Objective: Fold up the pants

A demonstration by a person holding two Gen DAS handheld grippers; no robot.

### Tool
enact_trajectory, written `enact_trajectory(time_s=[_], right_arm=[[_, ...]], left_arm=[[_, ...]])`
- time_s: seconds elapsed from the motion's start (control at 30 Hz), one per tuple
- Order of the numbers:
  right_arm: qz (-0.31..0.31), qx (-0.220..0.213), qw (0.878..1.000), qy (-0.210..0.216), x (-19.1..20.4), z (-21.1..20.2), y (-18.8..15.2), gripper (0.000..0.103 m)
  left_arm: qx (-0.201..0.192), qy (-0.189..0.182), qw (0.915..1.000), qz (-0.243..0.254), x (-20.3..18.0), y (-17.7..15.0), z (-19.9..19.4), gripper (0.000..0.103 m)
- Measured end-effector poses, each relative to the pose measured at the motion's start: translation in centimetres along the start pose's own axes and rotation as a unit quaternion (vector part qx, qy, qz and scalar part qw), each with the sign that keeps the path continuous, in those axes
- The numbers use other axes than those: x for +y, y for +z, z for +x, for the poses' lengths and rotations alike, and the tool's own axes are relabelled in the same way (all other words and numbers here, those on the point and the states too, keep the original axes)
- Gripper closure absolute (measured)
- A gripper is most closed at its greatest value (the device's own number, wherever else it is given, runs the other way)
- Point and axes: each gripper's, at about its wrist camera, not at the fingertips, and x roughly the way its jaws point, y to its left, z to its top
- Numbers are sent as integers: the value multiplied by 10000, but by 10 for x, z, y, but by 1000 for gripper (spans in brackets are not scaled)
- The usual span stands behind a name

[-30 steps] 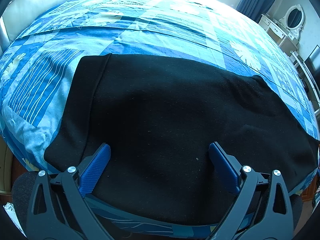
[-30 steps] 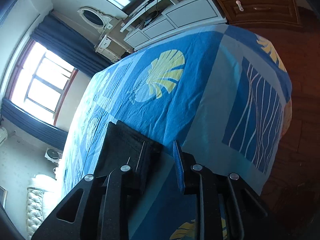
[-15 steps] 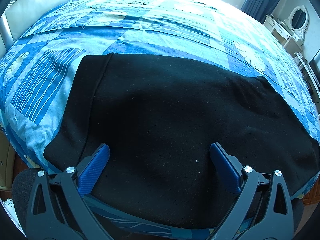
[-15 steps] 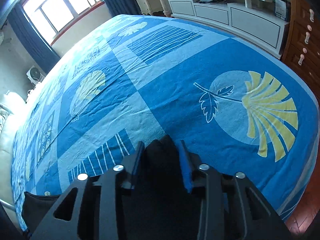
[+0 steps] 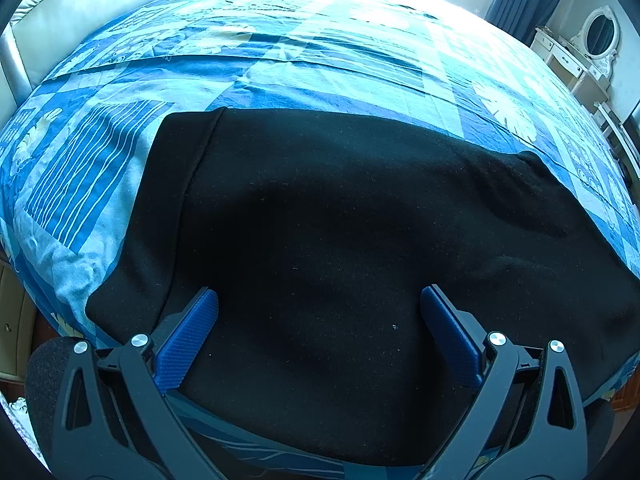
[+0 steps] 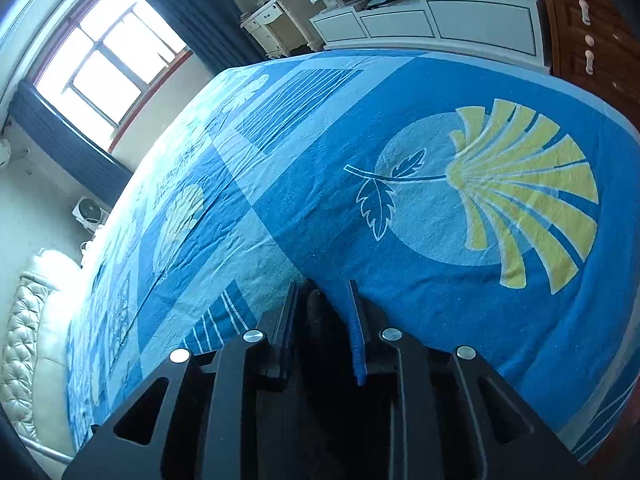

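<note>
Black pants [image 5: 340,232] lie spread flat on the blue patterned bedspread [image 5: 304,52], the waistband at the left and the legs running off to the right. My left gripper [image 5: 320,300] is open wide, hovering low over the near part of the pants, touching nothing I can see. In the right wrist view my right gripper [image 6: 322,292] is shut on a bunch of black pants fabric [image 6: 320,320] pinched between its jaws, held over the bedspread [image 6: 400,220].
A padded headboard [image 5: 80,8] stands at the far left of the bed. A white dresser with an oval mirror [image 5: 598,34] is at the right. A white media cabinet [image 6: 440,20], wooden wardrobe [image 6: 592,8] and window [image 6: 104,68] lie beyond the bed.
My right gripper closed on the pants fabric and carried it over the bed, its view swinging. My left gripper stayed open, hardly moving.
</note>
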Motion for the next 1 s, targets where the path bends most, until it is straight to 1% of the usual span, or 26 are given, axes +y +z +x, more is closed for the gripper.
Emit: enact_trajectory(time_s=[0.07, 0.1, 0.13, 0.27, 0.33, 0.43, 0.5, 0.57, 0.63, 0.7, 0.8, 0.83, 0.87, 0.93, 1.0], right_arm=[[274, 107, 9989, 377, -17, -12, 4, 47], [423, 261, 9968, 627, -26, -15, 6, 46], [532, 381, 9947, 791, -35, -19, 7, 45], [630, 735, 9895, 1073, -61, -31, 4, 45], [613, 873, 9869, 1210, -66, -31, 2, 45], [532, 1242, 9790, 1529, -62, -22, -3, 40], [291, 1473, 9763, 1557, -52, -14, -8, 40], [78, 1515, 9779, 1436, -42, -12, -10, 38], [-12, 1609, 9762, 1452, -35, -10, -13, 38], [-297, 1672, 9764, 1333, -20, -6, -19, 40], [-497, 1738, 9766, 1163, -2, 2, -30, 54], [-510, 1755, 9769, 1110, 3, 5, -33, 68], [-491, 1779, 9766, 1101, 9, 8, -36, 78], [-533, 1701, 9790, 990, 21, 8, -42, 80], [-478, 1544, 9810, 1071, 31, 1, -44, 80]], left_arm=[[-48, -18, 10000, 11, 0, -1, -1, 2], [-80, -34, 10000, 16, 1, -2, -2, 2], [-120, -54, 9999, 19, 1, -3, -4, 2], [-260, -143, 9995, 58, 2, -7, -11, 2], [-268, -205, 9994, 60, 3, -8, -13, 2], [-244, -230, 9994, 50, 5, -8, -14, 2], [-231, -224, 9995, 31, 7, -8, -15, 2], [-221, -231, 9995, -1, 9, -8, -16, 2], [-208, -250, 9995, -5, 10, -8, -16, 2], [-200, -252, 9995, 23, 10, -9, -15, 2], [-212, -245, 9995, 71, 9, -10, -15, 2], [-211, -241, 9994, 89, 9, -11, -15, 2], [-201, -246, 9994, 105, 9, -11, -15, 2], [-172, -290, 9994, 127, 9, -10, -16, 2], [-138, -348, 9992, 159, 11, -10, -17, 2]])
